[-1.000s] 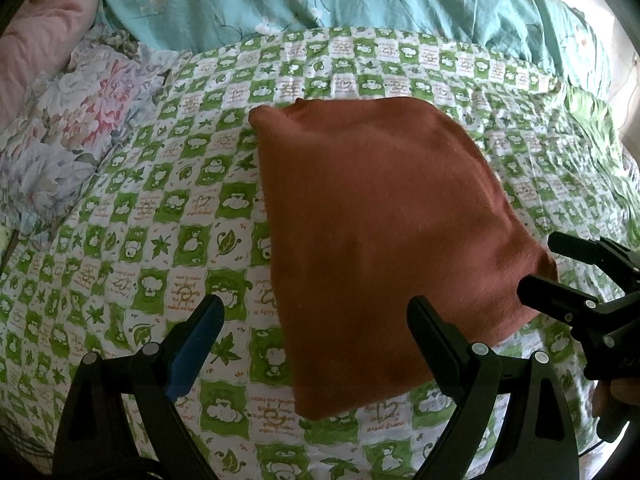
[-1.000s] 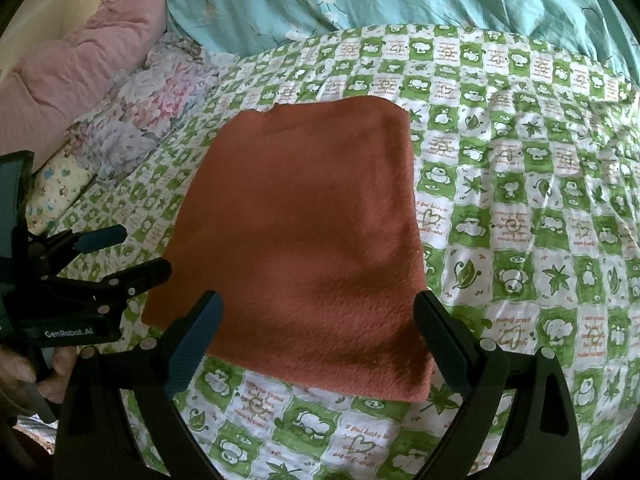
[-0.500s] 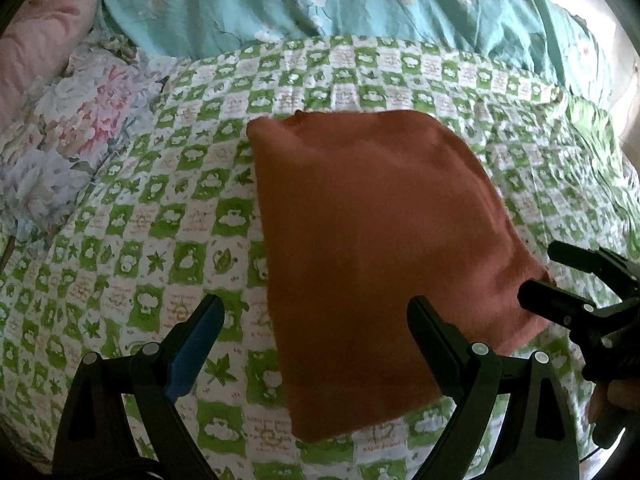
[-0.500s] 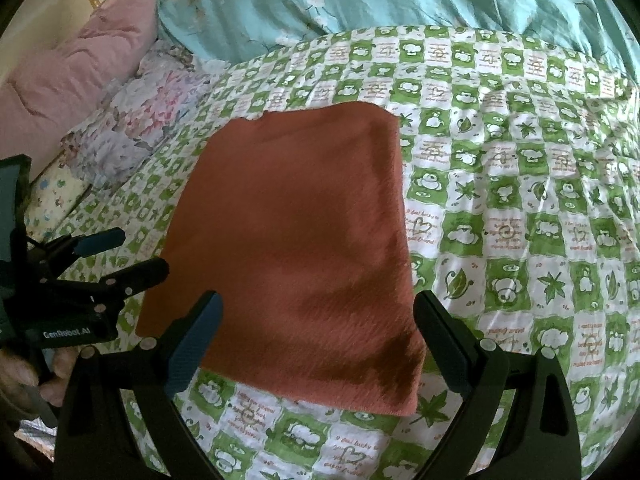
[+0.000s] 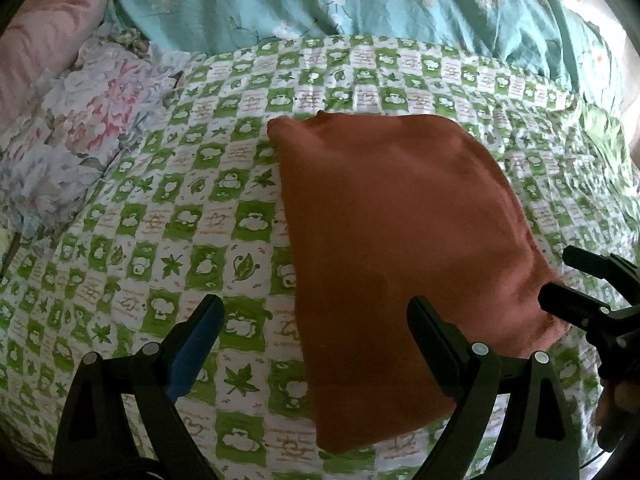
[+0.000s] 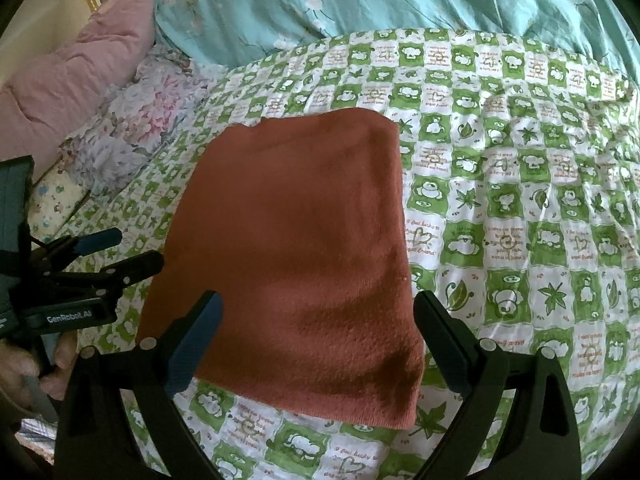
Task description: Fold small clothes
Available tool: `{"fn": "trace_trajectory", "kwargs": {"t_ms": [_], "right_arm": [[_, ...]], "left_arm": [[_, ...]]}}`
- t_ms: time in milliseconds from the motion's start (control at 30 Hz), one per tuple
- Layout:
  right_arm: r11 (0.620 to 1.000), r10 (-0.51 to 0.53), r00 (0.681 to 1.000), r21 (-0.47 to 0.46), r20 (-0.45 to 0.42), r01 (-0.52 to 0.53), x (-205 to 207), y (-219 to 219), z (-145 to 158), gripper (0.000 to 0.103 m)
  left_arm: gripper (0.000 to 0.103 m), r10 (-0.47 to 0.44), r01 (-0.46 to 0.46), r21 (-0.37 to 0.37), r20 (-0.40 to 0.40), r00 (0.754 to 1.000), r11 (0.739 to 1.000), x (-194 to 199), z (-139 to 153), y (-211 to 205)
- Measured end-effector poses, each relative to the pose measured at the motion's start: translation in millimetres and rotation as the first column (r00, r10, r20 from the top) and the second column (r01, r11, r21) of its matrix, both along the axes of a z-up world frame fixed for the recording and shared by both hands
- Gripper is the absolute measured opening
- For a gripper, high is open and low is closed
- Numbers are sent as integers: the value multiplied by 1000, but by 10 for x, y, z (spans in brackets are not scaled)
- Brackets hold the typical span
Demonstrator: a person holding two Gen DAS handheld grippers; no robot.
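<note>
1. Far to the left of the cloth, a pink quilt (image 6: pixel 80 76) is bunching against the edge of the bed, and a flowered pillow (image 5: pixel 68 136) is lying just beside it.
2. The left gripper (image 6: pixel 120 250) is hovering just left of the cloth's near left corner, with a hand (image 6: pixel 36 368) gripping its handle; its fingers are standing wide apart and holding nothing.
3. The rust-red cloth (image 6: pixel 296 248) is lying flat as a folded rectangle on the green checked sheet (image 6: pixel 520 240), its far left corner slightly puckered.
4. The right gripper (image 6: pixel 316 344) is hanging over the cloth's near edge, jaws spread wide and empty; in the left wrist view its fingertips are sitting at the cloth's near right corner, and I cannot tell whether they are touching it.
5. Behind the cloth, a teal flowered blanket (image 5: pixel 360 4) is running across the far side of the bed.
</note>
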State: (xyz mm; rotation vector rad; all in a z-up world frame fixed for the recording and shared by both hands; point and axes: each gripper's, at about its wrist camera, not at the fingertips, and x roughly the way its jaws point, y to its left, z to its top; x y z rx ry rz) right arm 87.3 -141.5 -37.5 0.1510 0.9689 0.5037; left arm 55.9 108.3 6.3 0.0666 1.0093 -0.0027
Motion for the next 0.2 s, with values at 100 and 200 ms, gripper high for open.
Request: {"fn": "trace_trajectory", "kwargs": {"t_ms": [100,200], "right_arm": [[1000,0,1000,-3,-8,0,28,1,-19,96],[1000,2,1000,-5,-5,-2,25,11,-20,96]], "left_arm": [[93,9,-9,-4,-3,1000,1000,-3,1,30],[93,17,-17,-7,-3,1000,1000,-10,14,56]]}}
